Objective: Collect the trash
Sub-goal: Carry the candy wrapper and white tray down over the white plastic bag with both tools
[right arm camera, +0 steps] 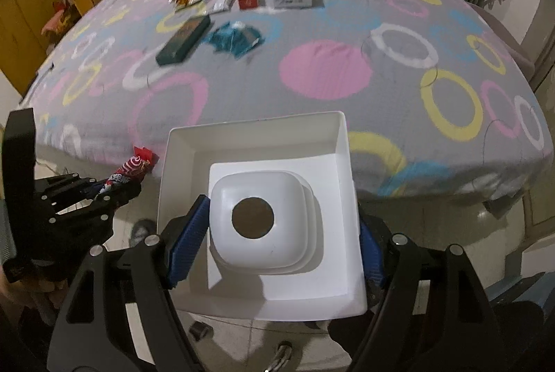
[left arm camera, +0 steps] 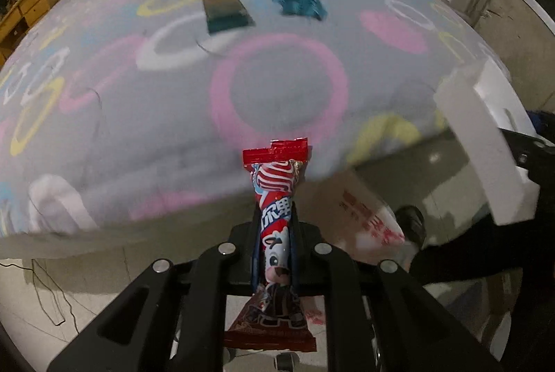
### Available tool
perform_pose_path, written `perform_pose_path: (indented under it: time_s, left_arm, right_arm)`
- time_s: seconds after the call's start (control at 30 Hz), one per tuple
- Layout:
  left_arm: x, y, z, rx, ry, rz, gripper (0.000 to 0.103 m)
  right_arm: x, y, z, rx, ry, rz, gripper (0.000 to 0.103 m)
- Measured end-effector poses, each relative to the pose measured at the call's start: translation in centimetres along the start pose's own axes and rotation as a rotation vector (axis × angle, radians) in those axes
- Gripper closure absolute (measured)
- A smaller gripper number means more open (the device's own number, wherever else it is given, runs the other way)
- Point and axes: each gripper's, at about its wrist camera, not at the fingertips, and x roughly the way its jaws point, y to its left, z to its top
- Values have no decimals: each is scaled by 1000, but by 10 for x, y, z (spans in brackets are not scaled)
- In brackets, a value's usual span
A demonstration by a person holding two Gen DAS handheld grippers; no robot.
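While the red crinkly candy wrapper (left arm camera: pixel 275 233) is clamped in the left gripper (left arm camera: pixel 275 229) beside the white plastic bin (right arm camera: pixel 256 233), which is gripped by the right gripper (right arm camera: pixel 277 233), a miss is risked. If released early, the wrapper could be dropped past the rim onto the floor.

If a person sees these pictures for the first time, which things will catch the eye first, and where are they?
First, the red candy wrapper pinched upright in the shut left gripper, just off the bed's near edge. Next, the white bin held between the right gripper's blue pads, its inside filling the right wrist view. Behind both spreads the grey bedspread with coloured rings, boxes and wrappers lying far back on it.
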Motion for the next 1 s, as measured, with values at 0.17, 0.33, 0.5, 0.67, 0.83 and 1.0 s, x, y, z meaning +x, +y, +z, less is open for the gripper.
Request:
perform_pose_path:
  time_s: [0.17,0.33,0.5,0.67,0.83,1.0]
  left_arm:
    - [17,-14,-17,59,52,-48,90]
    - [36,-25,-27,93,105,-87,90]
    - [56,-39,-32,127,126,-121,90]
    - [90,-44,-37,134,179,-136,90]
    - [120,-50,-46,153,211,-144,90]
    - [138,-54,-54,158,232,-165,90]
  right_arm:
    - [10,3,-14,2,30,6,28]
    - [24,4,-25,3,58,-2,28]
    - [59,-3,-40,29,121,-12,28]
    - [94,-9,-55,51,172,-35,28]
    - [131,-16,-72,100,222,-33,28]
    - [152,-14,-78,136,240,-12,27]
